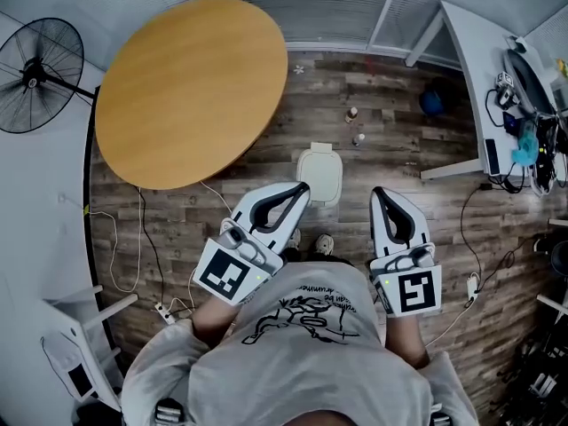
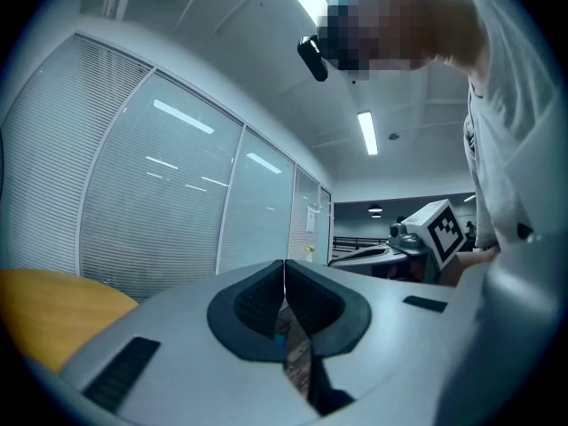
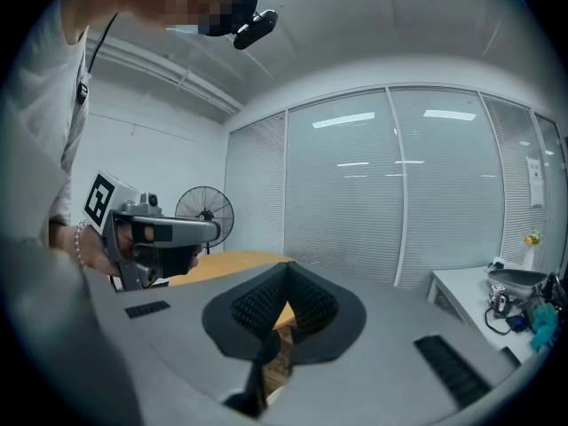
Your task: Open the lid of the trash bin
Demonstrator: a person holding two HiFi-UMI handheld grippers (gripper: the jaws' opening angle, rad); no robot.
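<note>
Trash bin: white, lid down, on wood floor just beyond the person's feet, near the round wooden table. Left gripper: jaws pressed together, nothing between them, tip at the bin's near left edge; contact cannot be told. Right gripper: jaws likewise closed and empty, right of the bin, apart from it. Standing fan: far left. Desk: far right, strewn with cables.

trash bin: near-left corner hidden behind left gripper tip | small floor items beyond bin: too small to identify | fan far left of bin: cut by frame edge
</note>
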